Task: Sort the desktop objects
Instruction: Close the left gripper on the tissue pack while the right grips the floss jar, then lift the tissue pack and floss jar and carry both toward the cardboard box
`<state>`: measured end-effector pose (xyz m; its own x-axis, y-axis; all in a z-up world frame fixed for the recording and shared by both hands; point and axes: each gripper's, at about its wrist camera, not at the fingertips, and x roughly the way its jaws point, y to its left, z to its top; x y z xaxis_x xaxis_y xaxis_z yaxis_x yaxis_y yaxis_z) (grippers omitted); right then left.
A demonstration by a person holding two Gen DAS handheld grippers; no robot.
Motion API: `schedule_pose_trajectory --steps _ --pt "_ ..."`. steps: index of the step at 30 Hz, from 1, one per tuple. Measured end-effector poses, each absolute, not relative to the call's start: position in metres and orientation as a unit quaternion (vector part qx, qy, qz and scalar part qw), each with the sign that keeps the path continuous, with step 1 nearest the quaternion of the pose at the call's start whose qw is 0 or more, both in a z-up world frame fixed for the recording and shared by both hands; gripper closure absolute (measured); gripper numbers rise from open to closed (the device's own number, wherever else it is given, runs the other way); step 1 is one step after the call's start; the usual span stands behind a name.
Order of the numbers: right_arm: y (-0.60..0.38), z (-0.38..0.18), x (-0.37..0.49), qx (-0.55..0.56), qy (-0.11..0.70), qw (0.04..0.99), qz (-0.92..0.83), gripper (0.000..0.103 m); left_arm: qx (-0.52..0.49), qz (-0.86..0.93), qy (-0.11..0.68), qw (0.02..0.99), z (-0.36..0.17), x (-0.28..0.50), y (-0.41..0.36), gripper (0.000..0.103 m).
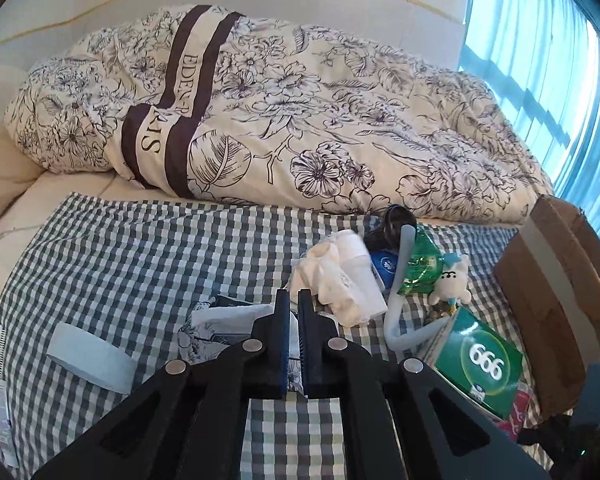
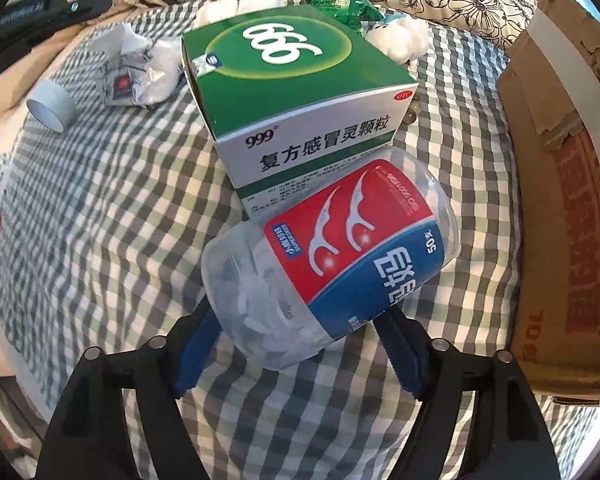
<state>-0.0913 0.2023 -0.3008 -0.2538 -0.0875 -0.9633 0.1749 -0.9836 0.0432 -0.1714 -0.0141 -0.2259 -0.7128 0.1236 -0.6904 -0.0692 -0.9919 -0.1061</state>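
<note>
Since the left wrist view looks straight down its own fingers, you can see the left claw [image 1: 294, 300] is pinched nearly shut with only a thin slit between the blue pads and nothing in it, so it's just parked low over the checkered cloth [image 1: 120, 264] on the bed. A roll of pale tape [image 1: 90, 356] lies to its left, crumpled white tissue [image 1: 340, 288] sits just ahead, and a green 999 medicine box [image 1: 478, 364] is off to the right beside the cardboard box [image 1: 556, 280], which I'd guess is where stuff gets sorted into.

Over in the right wrist view, the right claw [image 2: 296, 324] is spread wide around a clear floss pick jar [image 2: 332, 264] lying tilted on its side. The pads look about at the jar's walls, but I can't tell if they're actually squeezing it. Its far end touches the medicine box, and the cardboard box stands close on the right, so it's a short carry.
</note>
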Motion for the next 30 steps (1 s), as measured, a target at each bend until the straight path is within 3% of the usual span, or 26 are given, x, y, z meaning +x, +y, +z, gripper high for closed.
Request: schedule_pose_trajectory --steps 5,10,11,12,15,16,21,22,23,25,27,30 --pt "0.208 -0.288 -0.092 0.589 0.003 0.078 -0.805 0.016 -0.392 0.917 -0.062 0.05 -0.246 -0.178 -0.028 0.093" --pt "0.206 -0.288 -0.103 0.588 0.021 0.067 -0.806 0.016 -0.412 0.907 -0.063 0.057 -0.271 -0.192 -0.03 0.086" --pt "0.205 -0.288 -0.104 0.588 0.022 0.066 -0.806 0.016 -0.414 0.906 -0.062 0.062 -0.273 -0.193 -0.028 0.073" --pt "0.203 -0.289 -0.105 0.588 0.021 0.066 -0.806 0.015 -0.415 0.905 -0.063 0.068 -0.275 -0.194 -0.025 0.047" --pt "0.207 -0.28 -0.099 0.586 0.019 0.07 -0.807 0.015 -0.4 0.911 -0.061 0.075 -0.273 -0.194 -0.018 0.007" --pt "0.207 -0.279 -0.099 0.585 0.014 0.072 -0.807 0.015 -0.399 0.913 -0.056 0.071 -0.274 -0.195 -0.014 0.0" --pt "0.218 -0.278 -0.089 0.587 -0.009 0.071 -0.806 0.014 -0.435 0.895 -0.054 0.076 -0.297 -0.211 -0.004 0.0" --pt "0.217 -0.281 -0.086 0.588 -0.009 0.07 -0.806 0.014 -0.44 0.894 -0.055 0.067 -0.303 -0.213 -0.005 0.004" --pt "0.217 -0.282 -0.087 0.588 -0.009 0.07 -0.806 0.014 -0.443 0.893 -0.057 0.053 -0.309 -0.215 -0.006 0.029" --pt "0.221 -0.285 -0.097 0.587 -0.011 0.069 -0.806 0.014 -0.447 0.89 -0.066 0.057 -0.314 -0.214 -0.007 0.058" --pt "0.223 -0.285 -0.104 0.584 -0.019 0.069 -0.808 0.014 -0.439 0.895 -0.053 0.062 -0.31 -0.207 -0.002 0.077" --pt "0.225 -0.279 -0.107 0.583 -0.047 0.075 -0.808 0.014 -0.428 0.9 -0.037 0.069 -0.301 -0.198 0.002 0.086"
